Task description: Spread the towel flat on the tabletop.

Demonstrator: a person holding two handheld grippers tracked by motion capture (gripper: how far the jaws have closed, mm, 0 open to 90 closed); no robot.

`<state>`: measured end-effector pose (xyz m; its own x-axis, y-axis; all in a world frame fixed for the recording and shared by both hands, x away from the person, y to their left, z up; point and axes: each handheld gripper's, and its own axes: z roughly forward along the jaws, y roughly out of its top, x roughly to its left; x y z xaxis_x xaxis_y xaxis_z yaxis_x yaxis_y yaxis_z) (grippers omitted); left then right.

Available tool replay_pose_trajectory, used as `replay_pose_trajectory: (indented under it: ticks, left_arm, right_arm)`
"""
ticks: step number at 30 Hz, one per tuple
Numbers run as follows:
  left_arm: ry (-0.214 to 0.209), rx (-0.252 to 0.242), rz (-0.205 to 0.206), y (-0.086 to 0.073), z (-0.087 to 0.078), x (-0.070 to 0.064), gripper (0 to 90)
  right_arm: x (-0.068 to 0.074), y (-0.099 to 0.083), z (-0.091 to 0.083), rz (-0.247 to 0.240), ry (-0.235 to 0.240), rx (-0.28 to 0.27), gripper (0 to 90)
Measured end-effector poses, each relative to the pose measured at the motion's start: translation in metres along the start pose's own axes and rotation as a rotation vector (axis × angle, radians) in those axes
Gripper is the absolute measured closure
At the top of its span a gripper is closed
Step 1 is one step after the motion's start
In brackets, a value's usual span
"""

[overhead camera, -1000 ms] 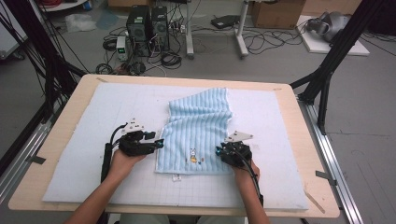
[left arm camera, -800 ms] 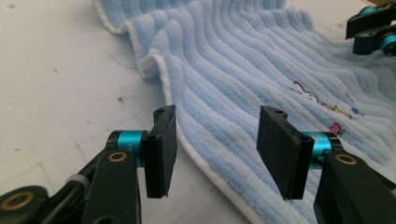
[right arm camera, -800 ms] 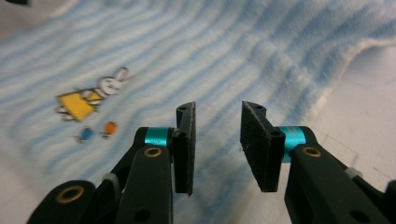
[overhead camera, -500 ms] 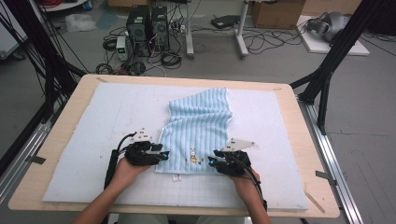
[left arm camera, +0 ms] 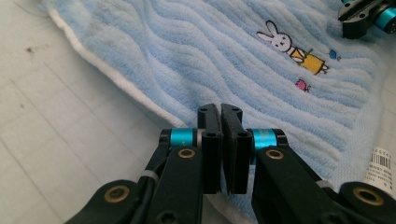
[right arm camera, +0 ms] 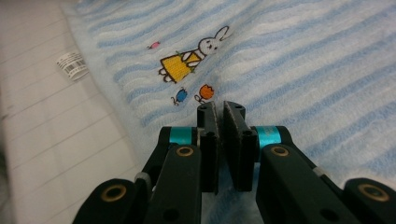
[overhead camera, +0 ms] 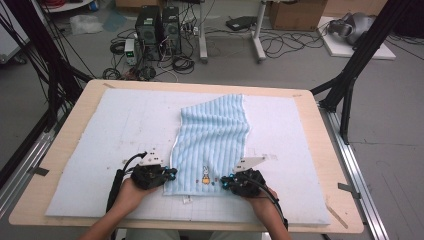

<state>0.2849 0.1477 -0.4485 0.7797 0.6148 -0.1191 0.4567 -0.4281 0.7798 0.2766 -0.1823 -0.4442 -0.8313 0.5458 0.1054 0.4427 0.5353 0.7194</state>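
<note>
The worktop was seen from the high view covered by a white mat marked with a faint grid near its front edge. At the left, the left hand was seen entering from the bottom edge, with the left tool held at the near left corner of the towel. In the left gripper view the jaws of the left tool were seen pressed almost together, a narrow slit left between them, and their tips were set at the towel's white-edged hem; whether cloth was caught between them could not be told.

The towel, light blue with paler stripes, was found spread flat on the mat at the middle of the worktop, its long side running away from the person and its far end slightly skewed. An embroidered rabbit in a yellow dress was noted near the near edge, between the two tools. A small white barcode label was seen at the hem, lying on the mat.

At the right, the right hand was seen with the right tool at the near right corner of the towel. In the right gripper view its jaws were seen nearly closed over the striped cloth just beside the rabbit; a grip on the cloth could not be confirmed.
</note>
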Motion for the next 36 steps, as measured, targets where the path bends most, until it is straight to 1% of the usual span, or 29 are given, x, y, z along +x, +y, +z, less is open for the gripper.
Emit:
replay_pose_trajectory:
  ticks: [2, 3, 5, 8, 10, 11, 12, 13, 14, 15, 16, 17, 18, 19, 20, 21, 22, 23, 24, 26, 28, 29, 30, 31, 32, 34, 36]
  left_arm:
    - [-0.006, 0.002, 0.002, -0.005, -0.006, -0.005, 86.3]
    - [-0.008, 0.005, 0.013, -0.007, -0.009, -0.007, 86.3]
    - [-0.021, 0.008, 0.022, -0.012, -0.014, -0.012, 86.3]
    - [-0.04, 0.014, 0.033, -0.02, -0.023, -0.02, 86.2]
    - [-0.068, 0.017, 0.033, -0.025, -0.029, -0.025, 86.3]
    - [-0.085, 0.016, 0.031, -0.028, -0.032, -0.028, 86.2]
    - [-0.11, 0.019, 0.031, -0.03, -0.034, -0.029, 86.2]
    - [-0.131, 0.011, 0.03, -0.031, -0.037, -0.031, 86.2]
    - [-0.14, 0.002, 0.027, -0.031, -0.038, -0.032, 85.9]
    - [-0.151, -0.015, 0.02, -0.03, -0.04, -0.031, 85.4]
    - [-0.159, -0.031, 0.014, -0.029, -0.041, -0.031, 84.3]
    - [-0.161, -0.045, 0.008, -0.026, -0.041, -0.03, 81.7]
    - [-0.153, -0.057, 0.002, -0.023, -0.041, -0.028, 77.0]
    - [-0.144, -0.074, -0.011, -0.021, -0.041, -0.026, 72.3]
    - [-0.135, -0.091, -0.023, -0.018, -0.041, -0.024, 69.7]
    - [-0.122, -0.105, -0.031, -0.016, -0.042, -0.021, 66.3]
    - [-0.11, -0.12, -0.037, -0.013, -0.042, -0.017, 63.7]
    - [-0.094, -0.132, -0.048, -0.01, -0.042, -0.014, 62.3]
    - [-0.08, -0.144, -0.057, -0.008, -0.042, -0.01, 59.9]
    - [-0.059, -0.163, -0.068, -0.004, -0.043, -0.003, 58.6]
    - [-0.037, -0.185, -0.085, 0.0, -0.044, 0.004, 58.4]
    - [-0.022, -0.189, -0.087, 0.002, -0.044, 0.008, 58.2]
    - [-0.015, -0.196, -0.094, 0.003, -0.045, 0.012, 58.1]
    - [-0.006, -0.202, -0.102, 0.003, -0.046, 0.016, 58.1]
    - [0.001, -0.208, -0.113, 0.004, -0.046, 0.019, 58.0]
    - [0.018, -0.212, -0.128, 0.005, -0.046, 0.026, 57.9]
    - [0.031, -0.22, -0.14, 0.007, -0.046, 0.033, 57.7]
  right_arm:
    - [0.007, -0.003, -0.003, -0.01, 0.024, 0.011, 84.6]
    - [0.01, -0.004, -0.004, -0.019, 0.036, 0.018, 84.6]
    - [0.019, -0.007, -0.007, -0.025, 0.062, 0.029, 84.6]
    - [0.028, -0.01, -0.01, -0.049, 0.095, 0.041, 84.6]
    - [0.034, -0.013, -0.012, -0.059, 0.131, 0.058, 84.6]
    - [0.037, -0.013, -0.013, -0.071, 0.156, 0.068, 84.6]
    - [0.04, -0.014, -0.015, -0.08, 0.179, 0.082, 83.7]
    - [0.043, -0.014, -0.016, -0.084, 0.194, 0.094, 82.1]
    - [0.044, -0.013, -0.019, -0.097, 0.186, 0.092, 76.3]
    - [0.043, -0.011, -0.021, -0.087, 0.178, 0.078, 73.4]
    - [0.04, -0.008, -0.023, -0.074, 0.166, 0.051, 69.8]
    - [0.036, -0.004, -0.024, -0.059, 0.141, 0.021, 65.9]
    - [0.033, 0.0, -0.024, -0.045, 0.115, 0.003, 64.8]
    - [0.029, 0.005, -0.021, -0.041, 0.087, -0.014, 61.9]
    - [0.026, 0.009, -0.016, -0.029, 0.052, -0.026, 58.1]
    - [0.022, 0.013, -0.01, -0.02, 0.021, -0.035, 56.6]
    - [0.019, 0.018, -0.004, -0.019, 0.003, -0.041, 54.5]
    - [0.017, 0.022, 0.003, -0.014, -0.026, -0.046, 53.4]
    - [0.014, 0.025, 0.009, -0.004, -0.041, -0.048, 53.4]
    - [0.009, 0.031, 0.021, 0.007, -0.057, -0.052, 53.4]
    - [0.006, 0.034, 0.029, 0.013, -0.054, -0.039, 55.9]
    - [0.007, 0.035, 0.032, 0.012, -0.055, -0.027, 60.5]
    - [0.007, 0.034, 0.035, 0.001, -0.049, -0.004, 64.1]
    - [0.009, 0.033, 0.036, -0.014, -0.054, -0.004, 68.6]
    - [0.009, 0.032, 0.035, -0.02, -0.033, -0.002, 78.6]
    - [0.012, 0.03, 0.032, -0.031, -0.001, 0.007, 86.1]
    - [0.015, 0.027, 0.028, -0.056, 0.03, 0.023, 86.9]
